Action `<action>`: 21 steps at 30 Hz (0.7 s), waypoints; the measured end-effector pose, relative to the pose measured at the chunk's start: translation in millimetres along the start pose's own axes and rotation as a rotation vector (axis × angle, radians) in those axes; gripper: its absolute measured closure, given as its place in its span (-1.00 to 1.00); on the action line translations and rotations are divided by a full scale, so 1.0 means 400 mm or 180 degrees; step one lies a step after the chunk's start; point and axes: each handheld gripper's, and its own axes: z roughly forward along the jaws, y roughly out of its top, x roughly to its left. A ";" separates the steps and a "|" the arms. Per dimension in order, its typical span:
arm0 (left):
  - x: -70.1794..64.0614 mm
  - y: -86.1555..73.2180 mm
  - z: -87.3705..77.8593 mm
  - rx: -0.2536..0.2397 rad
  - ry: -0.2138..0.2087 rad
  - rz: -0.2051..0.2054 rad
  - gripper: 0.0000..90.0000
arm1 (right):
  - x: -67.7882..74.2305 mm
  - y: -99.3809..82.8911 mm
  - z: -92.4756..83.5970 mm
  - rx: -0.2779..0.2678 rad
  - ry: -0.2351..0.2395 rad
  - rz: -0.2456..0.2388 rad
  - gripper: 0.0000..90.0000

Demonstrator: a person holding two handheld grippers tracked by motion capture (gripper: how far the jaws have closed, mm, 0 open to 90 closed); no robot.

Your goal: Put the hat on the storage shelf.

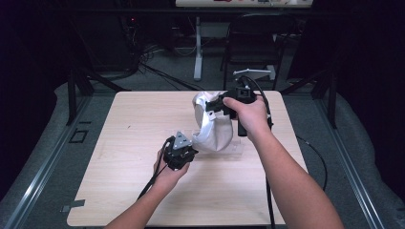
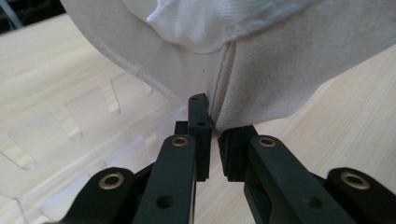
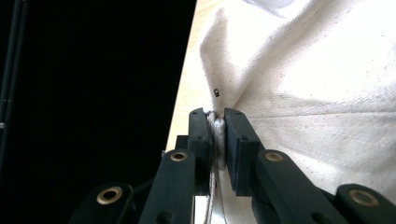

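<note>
Up close, the left gripper view shows its two black jaws nearly together, pinching a stitched lower edge of the white cloth bag (image 2: 261, 79), with a clear acrylic rack (image 2: 84, 116) of slotted tabs lying on the pale wooden table (image 2: 42, 60) just beside and beneath the fabric. The right gripper view gives a detail the others lack: its jaws are clamped tight on a bunched fold of the same bag (image 3: 336, 107), the cloth squeezed thin between them, with the table's edge (image 3: 187, 107) running past against blackness. From the high view, the left gripper (image 1: 191, 149) sits low near the table's middle, held from below by the left hand (image 1: 167, 171), forearm entering from the bottom edge. Farther back, the right hand (image 1: 250, 114) lifts the right gripper (image 1: 212, 107) higher, palm down, so the bag (image 1: 217, 133) hangs stretched between the two grippers above the rack (image 1: 236, 150).
</note>
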 end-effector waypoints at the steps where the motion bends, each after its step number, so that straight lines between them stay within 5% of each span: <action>1: 0.002 -0.003 0.001 -0.0008 -0.0017 -0.0031 0.89 | 0.000 -0.001 0.002 0.0008 -0.0008 -0.0008 0.82; 6: 0.012 -0.009 0.008 0.0083 -0.0068 -0.0177 0.90 | -0.008 -0.004 0.023 0.0043 -0.0061 -0.0017 0.82; 8: 0.012 -0.018 0.020 0.0214 -0.0046 -0.0143 0.90 | -0.013 -0.005 0.032 0.0066 -0.0113 -0.0010 0.82; 10: 0.016 -0.022 0.019 0.0176 -0.0061 -0.0217 0.90 | -0.022 -0.006 0.042 0.0090 -0.0101 0.0010 0.82; 21: 0.010 -0.023 0.016 0.0125 -0.0008 -0.0169 0.73 | -0.032 -0.003 0.038 0.0082 -0.0080 0.0023 0.82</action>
